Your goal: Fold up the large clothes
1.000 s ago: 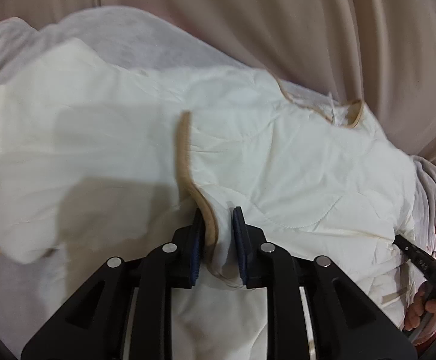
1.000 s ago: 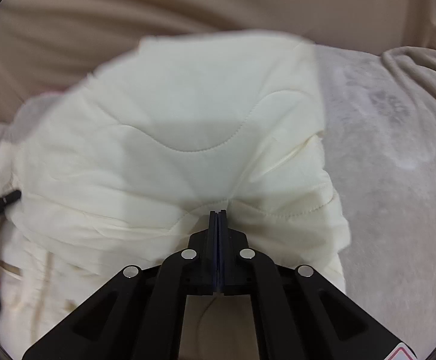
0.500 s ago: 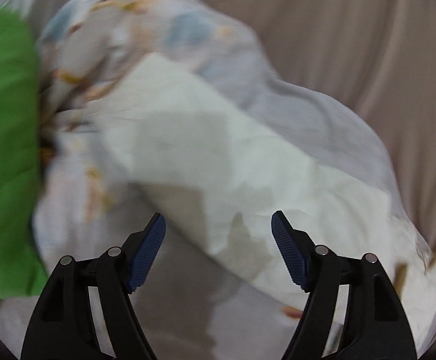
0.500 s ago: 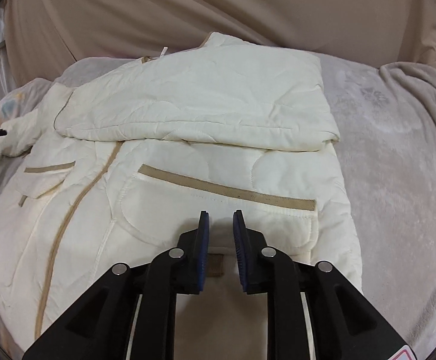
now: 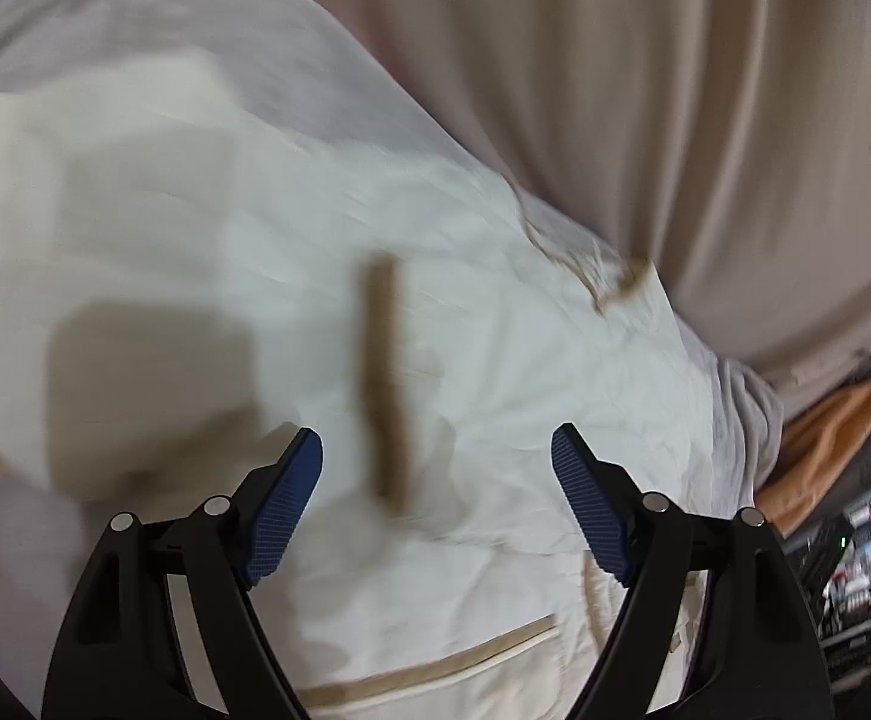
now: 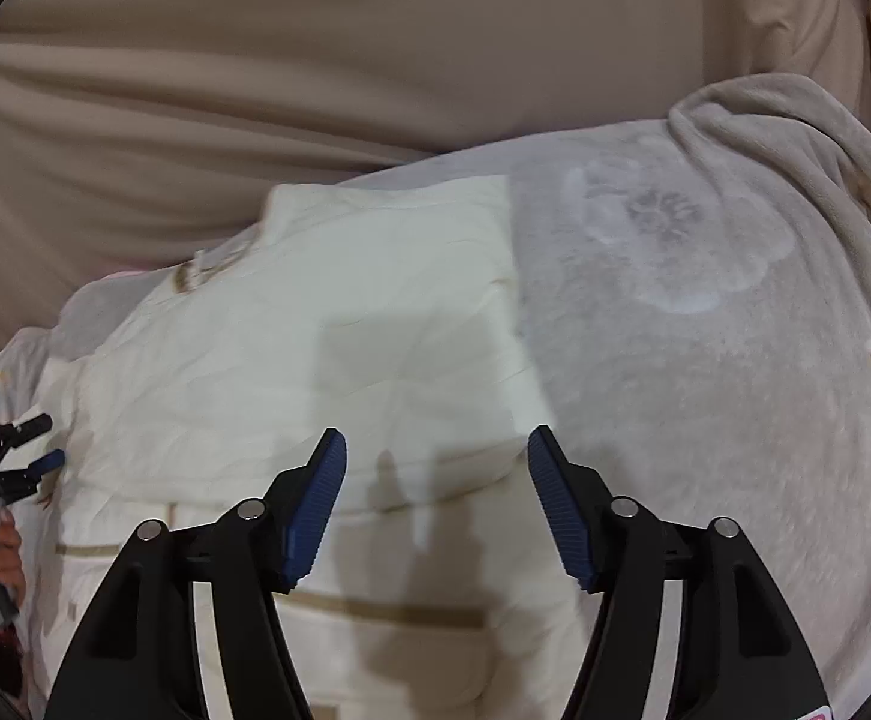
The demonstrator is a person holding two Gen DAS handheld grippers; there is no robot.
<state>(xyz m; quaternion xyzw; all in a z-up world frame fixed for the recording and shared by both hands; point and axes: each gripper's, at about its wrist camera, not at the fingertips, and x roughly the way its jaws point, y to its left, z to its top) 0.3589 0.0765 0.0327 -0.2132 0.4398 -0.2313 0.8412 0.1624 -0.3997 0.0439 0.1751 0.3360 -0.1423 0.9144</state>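
Both cameras rode on the wrists and looked forward and down along their own fingers, close over the cream jacket (image 5: 207, 276) on the bed (image 6: 705, 372). The left view faced its tan-trimmed front, curtain (image 5: 645, 90) behind. The right view took in the folded edge and the blanket, sharing the jacket, and caught the left hand-held gripper (image 6: 45, 439) at its left margin.

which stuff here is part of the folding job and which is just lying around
Part of the job:
- cream quilted jacket
- left tool, opening, nothing between its pads
- right tool, opening, nothing between its pads

Just lying about:
- grey floral blanket
- beige curtain
- cluttered shelves
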